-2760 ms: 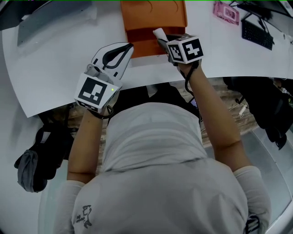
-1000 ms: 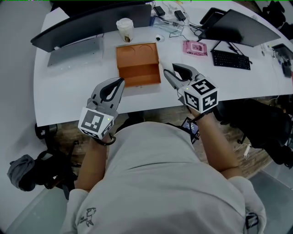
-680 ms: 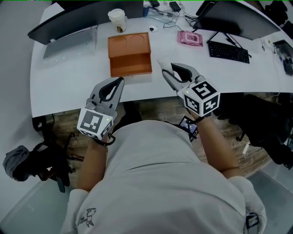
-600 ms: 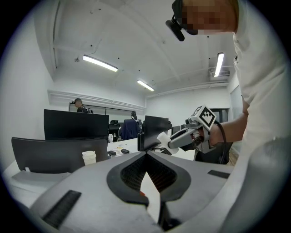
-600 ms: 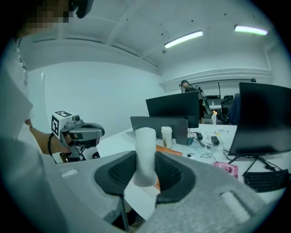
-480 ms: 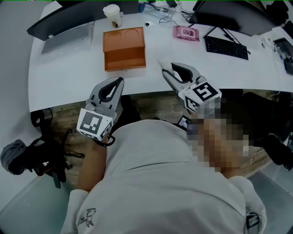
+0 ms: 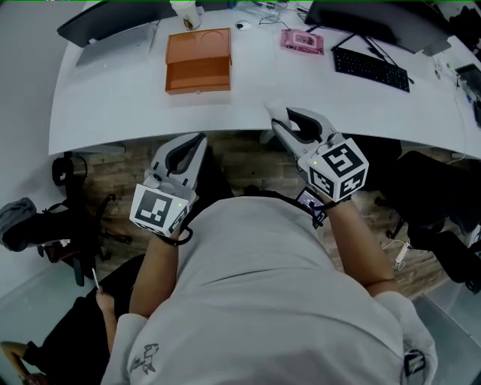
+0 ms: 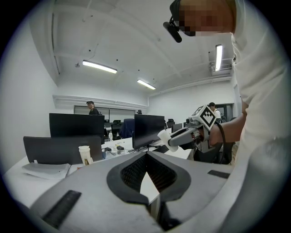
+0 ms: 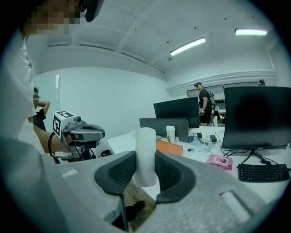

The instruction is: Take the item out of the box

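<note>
The white table [image 7: 135,105] curves across in front of me, its near edge bowed my way. Left of the middle and well back from that edge sits the orange box [image 7: 198,60]. Just behind the box stands a paper cup [image 7: 186,10], partly cut off at the top of my head view. To the left of the box lies a flat grey thing [image 7: 113,46] that I cannot name, below a dark monitor [image 7: 101,21]. Right of the box, near the back, lies a pink packet [image 7: 302,40]. Between cup and packet rests a small white round thing [image 7: 242,25]. Further right a black keyboard [image 7: 371,69] lies in front of another dark monitor [image 7: 372,16].
</note>
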Tool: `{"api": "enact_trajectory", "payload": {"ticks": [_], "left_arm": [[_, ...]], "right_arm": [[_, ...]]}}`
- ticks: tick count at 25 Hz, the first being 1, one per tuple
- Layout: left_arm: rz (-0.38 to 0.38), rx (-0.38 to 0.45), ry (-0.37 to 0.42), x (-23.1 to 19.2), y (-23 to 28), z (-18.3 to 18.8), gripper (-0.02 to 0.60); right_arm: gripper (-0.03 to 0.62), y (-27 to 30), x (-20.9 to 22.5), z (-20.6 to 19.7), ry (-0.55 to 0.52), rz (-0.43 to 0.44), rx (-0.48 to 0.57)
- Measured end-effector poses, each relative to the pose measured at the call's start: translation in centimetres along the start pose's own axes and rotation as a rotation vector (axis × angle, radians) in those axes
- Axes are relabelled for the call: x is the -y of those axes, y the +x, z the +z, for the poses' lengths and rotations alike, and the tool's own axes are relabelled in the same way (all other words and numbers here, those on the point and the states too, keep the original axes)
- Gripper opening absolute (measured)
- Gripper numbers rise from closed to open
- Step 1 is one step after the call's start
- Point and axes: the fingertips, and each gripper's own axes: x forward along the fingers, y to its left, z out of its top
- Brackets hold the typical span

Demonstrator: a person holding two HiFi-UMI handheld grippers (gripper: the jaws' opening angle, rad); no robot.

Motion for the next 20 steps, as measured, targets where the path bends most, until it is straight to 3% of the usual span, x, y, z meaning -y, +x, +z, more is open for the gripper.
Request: {"api": "enact_trajectory", "payload": {"ticks": [10, 20], "left_arm": [[0.053, -0.034, 0.009, 5.4, -3.8, 2.4, -0.002], [0.001, -0.08, 0.019, 8.6, -5.3, 2.2, -0.002]], "right_arm": [[0.13, -5.6, -3.3, 0.8, -0.009, 0.063, 0.052], [0.13, -9.4, -5.3, 1.6, 0.0, 0.048, 0.104]]}}
